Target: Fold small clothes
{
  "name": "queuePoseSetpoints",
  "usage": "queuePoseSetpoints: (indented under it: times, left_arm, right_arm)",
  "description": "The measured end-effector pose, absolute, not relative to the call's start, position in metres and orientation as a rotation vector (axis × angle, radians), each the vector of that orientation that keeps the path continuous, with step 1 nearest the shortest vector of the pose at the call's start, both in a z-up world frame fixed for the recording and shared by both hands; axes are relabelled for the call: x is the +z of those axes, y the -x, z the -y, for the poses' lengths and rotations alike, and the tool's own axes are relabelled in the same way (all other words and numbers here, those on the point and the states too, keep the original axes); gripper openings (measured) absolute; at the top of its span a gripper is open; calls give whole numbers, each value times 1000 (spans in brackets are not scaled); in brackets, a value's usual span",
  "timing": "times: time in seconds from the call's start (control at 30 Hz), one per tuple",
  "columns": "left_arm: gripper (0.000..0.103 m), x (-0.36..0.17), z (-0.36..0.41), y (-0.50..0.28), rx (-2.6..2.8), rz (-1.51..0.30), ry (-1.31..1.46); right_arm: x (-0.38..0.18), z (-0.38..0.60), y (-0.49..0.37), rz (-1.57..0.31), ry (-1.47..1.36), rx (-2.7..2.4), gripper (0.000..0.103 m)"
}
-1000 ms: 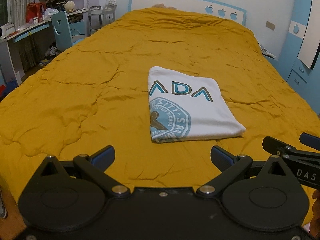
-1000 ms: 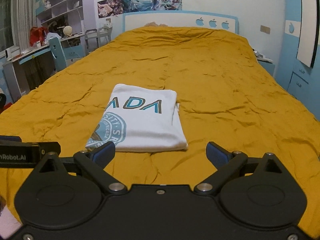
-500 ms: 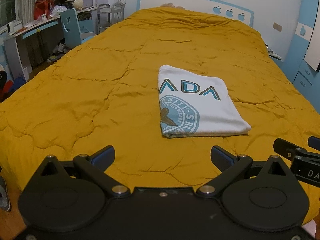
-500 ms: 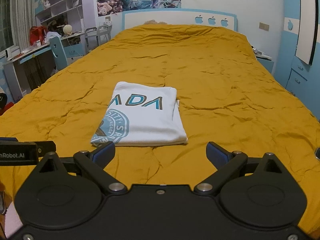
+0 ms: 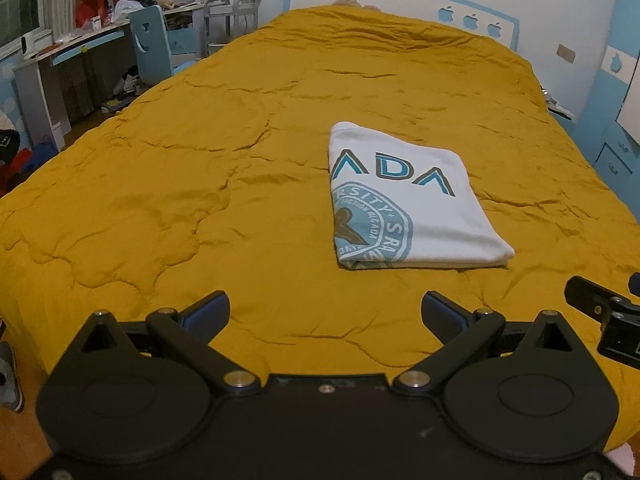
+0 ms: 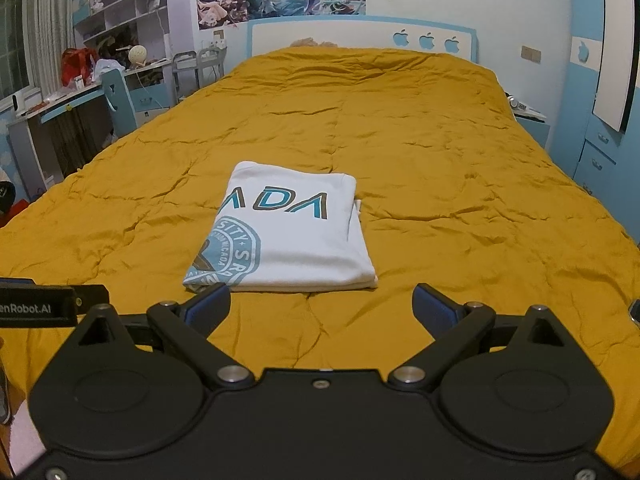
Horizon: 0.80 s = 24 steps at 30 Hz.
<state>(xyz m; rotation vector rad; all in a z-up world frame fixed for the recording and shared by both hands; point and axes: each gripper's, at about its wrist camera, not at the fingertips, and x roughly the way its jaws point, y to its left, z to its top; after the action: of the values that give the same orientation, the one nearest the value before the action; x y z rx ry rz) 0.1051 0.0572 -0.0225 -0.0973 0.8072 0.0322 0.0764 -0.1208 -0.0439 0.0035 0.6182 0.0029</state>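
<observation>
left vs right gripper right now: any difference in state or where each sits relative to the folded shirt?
Little in state. The left gripper sits off the white shirt's printed-seal side, so the shirt lies right of its centre line. The right gripper faces the shirt more squarely, and its left finger overlaps the shirt's near corner in view. Shared: both open, empty, hanging over the mustard quilt, short of the shirt.

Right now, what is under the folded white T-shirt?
The folded white T-shirt lies flat on the mustard quilt, which shows all around it. Anything between its layers or beneath it is covered. Both tools are open and clear of it.
</observation>
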Motion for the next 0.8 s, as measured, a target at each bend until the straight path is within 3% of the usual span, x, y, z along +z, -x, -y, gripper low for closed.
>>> queuePoseSetpoints:
  times: [0.8]
  left_arm:
    - [103,-24,-64,-96,37,-833,95]
  right_arm:
    - [-42,118,-82,-636,16,11,99]
